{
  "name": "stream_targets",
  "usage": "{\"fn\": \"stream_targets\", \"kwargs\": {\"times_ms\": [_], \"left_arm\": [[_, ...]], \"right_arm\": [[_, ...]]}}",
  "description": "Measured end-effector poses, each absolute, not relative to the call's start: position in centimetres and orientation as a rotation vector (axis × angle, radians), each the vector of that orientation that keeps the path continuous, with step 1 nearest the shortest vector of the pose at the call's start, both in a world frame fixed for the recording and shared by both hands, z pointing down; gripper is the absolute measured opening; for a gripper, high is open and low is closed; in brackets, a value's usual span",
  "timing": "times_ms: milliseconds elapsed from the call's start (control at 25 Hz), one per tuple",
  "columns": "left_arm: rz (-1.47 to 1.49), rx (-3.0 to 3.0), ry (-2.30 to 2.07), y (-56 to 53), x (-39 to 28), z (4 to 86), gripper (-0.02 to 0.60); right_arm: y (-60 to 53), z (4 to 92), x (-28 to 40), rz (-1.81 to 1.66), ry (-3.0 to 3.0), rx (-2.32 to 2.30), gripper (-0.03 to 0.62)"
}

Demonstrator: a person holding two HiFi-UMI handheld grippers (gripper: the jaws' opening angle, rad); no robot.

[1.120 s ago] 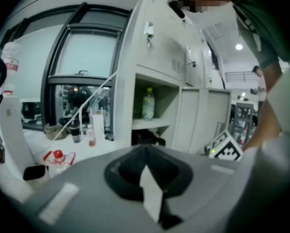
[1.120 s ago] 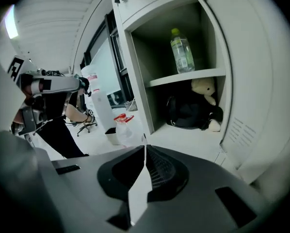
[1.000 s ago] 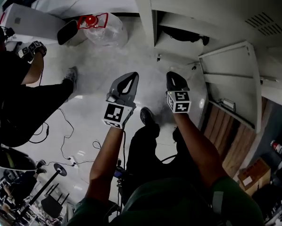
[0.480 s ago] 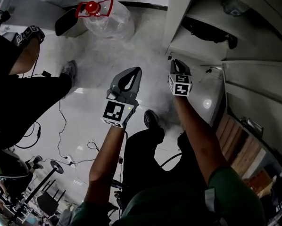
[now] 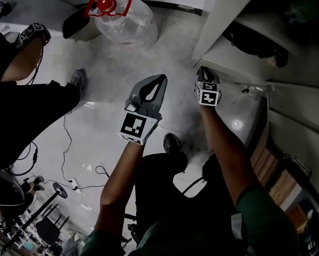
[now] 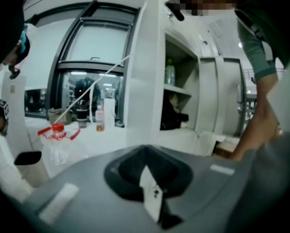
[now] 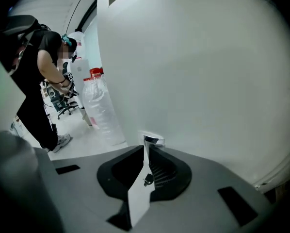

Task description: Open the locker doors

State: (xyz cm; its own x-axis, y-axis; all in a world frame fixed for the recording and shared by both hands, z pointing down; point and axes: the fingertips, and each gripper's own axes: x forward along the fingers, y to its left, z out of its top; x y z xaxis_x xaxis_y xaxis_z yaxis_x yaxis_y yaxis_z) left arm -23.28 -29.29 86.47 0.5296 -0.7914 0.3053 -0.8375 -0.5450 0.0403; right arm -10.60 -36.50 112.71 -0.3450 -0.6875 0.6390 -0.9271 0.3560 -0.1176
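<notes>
Locker door (image 7: 208, 81), white and plain, fills the upper right of the right gripper view, with a small metal pull (image 7: 153, 140) at its lower part. The right tool (image 7: 146, 147) is clenched, its tips right at this pull. The left tool (image 6: 146, 152) is clenched on nothing, mid-frame in the head view.

The right gripper (image 5: 202, 72) nears the open locker (image 5: 219, 20); the left gripper (image 5: 158, 82) hangs above the floor (image 5: 101, 116).
</notes>
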Motion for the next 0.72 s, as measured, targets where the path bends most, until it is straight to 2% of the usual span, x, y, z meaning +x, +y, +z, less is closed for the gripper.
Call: {"fn": "stream_targets", "kwargs": {"times_ms": [360,720], "left_arm": [[0.419,2.574,-1.34,-30.1,-21.9,89.3,-0.005],[0.465,2.532,-1.249,-31.6,-15.6,94.4,-0.005]], "right_arm": [[-35.9,113.3,-11.7,0.572,-2.169,1.321,0.011],[-28.0,113.0,-11.2,0.626,-2.186,1.168,0.011]]}}
